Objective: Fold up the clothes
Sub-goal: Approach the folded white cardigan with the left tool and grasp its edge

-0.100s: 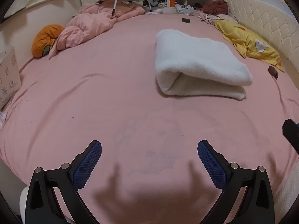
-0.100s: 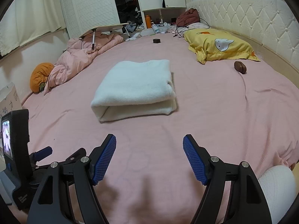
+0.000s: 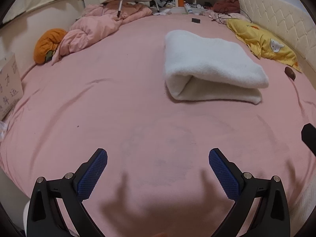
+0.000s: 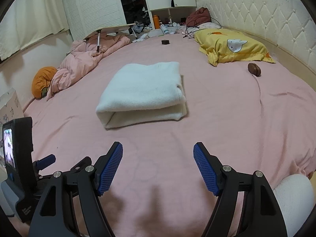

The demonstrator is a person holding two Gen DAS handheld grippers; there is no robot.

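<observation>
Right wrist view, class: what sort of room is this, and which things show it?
Most likely a bedroom: a wide bed under a pink sheet, a yellow pillow beside a tufted headboard, and a louvred wardrobe behind.

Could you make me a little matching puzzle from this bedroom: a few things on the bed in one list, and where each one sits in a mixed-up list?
Things:
1. white garment
2. yellow pillow
3. pink quilt
4. orange cushion

Places:
A. bunched under a small folding table
B. folded in the middle of the bed
C. beside the padded headboard
D. against the wall, next to the quilt

Pairs: 1-B, 2-C, 3-A, 4-D
</observation>
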